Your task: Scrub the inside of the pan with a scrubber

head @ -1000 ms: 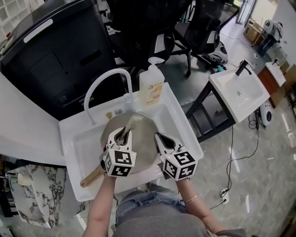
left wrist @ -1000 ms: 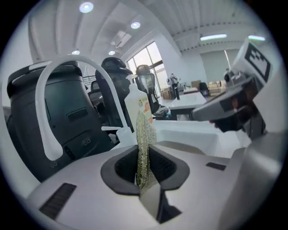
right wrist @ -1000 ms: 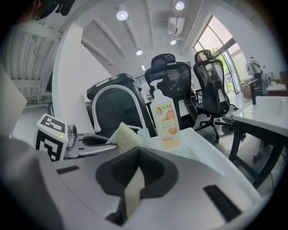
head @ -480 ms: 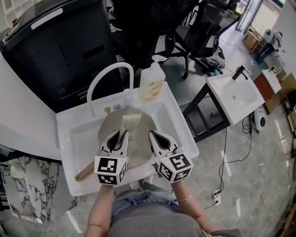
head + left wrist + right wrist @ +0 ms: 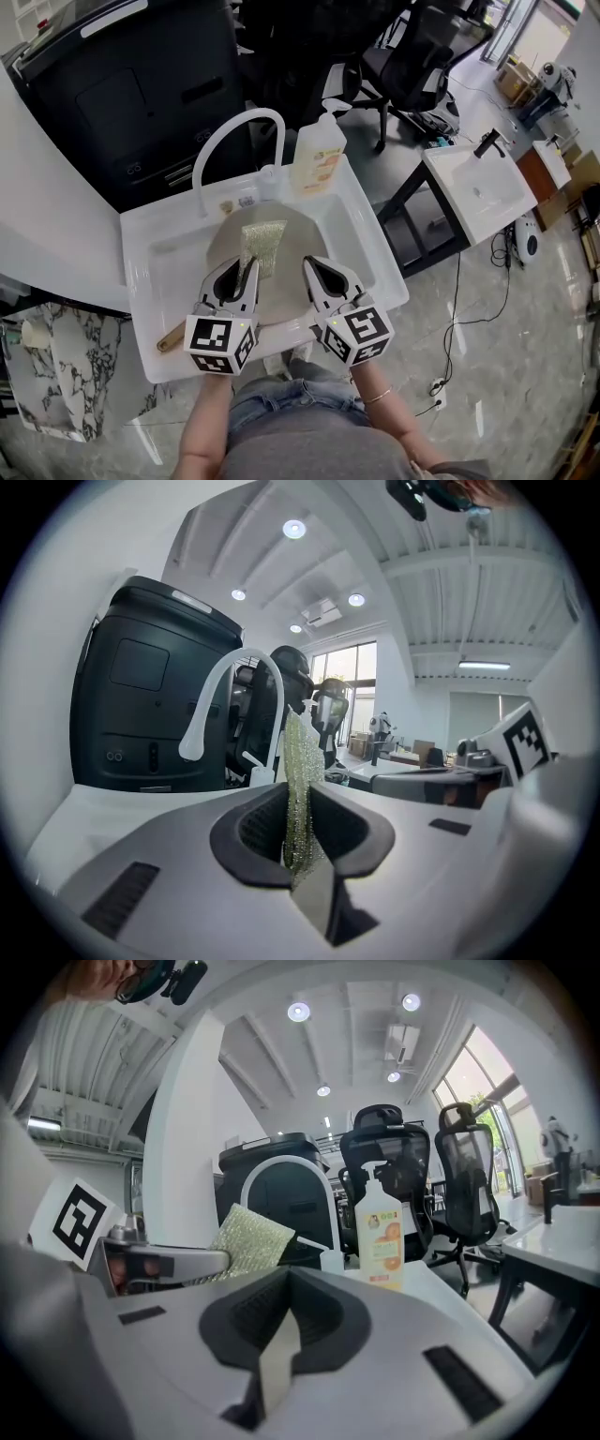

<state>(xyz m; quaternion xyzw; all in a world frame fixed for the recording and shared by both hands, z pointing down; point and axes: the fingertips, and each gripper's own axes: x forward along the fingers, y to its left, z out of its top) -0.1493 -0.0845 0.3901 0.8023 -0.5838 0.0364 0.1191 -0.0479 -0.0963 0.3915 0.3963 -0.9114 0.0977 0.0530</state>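
A round grey pan (image 5: 295,242) lies in the white sink (image 5: 141,281), its wooden handle (image 5: 171,338) pointing to the near left. My left gripper (image 5: 246,270) is shut on a yellow-green scrubber (image 5: 256,246), which sticks out over the pan's middle. In the left gripper view the scrubber (image 5: 298,761) stands edge-on, pinched between the jaws of the left gripper (image 5: 298,810). My right gripper (image 5: 315,268) hovers over the pan's right side, shut with nothing in it. The right gripper view shows the right gripper (image 5: 286,1316) shut and empty, with the scrubber (image 5: 246,1239) off to its left.
A white arched faucet (image 5: 234,141) rises at the sink's far edge, with a soap bottle (image 5: 319,155) beside it at the far right corner. A black cabinet (image 5: 112,103) stands behind. A second white basin (image 5: 478,187) is at the right. Office chairs are beyond.
Both grippers have drawn slightly back toward the near side of the pan. The scrubber stays in the left gripper and now shows its broad face from above.
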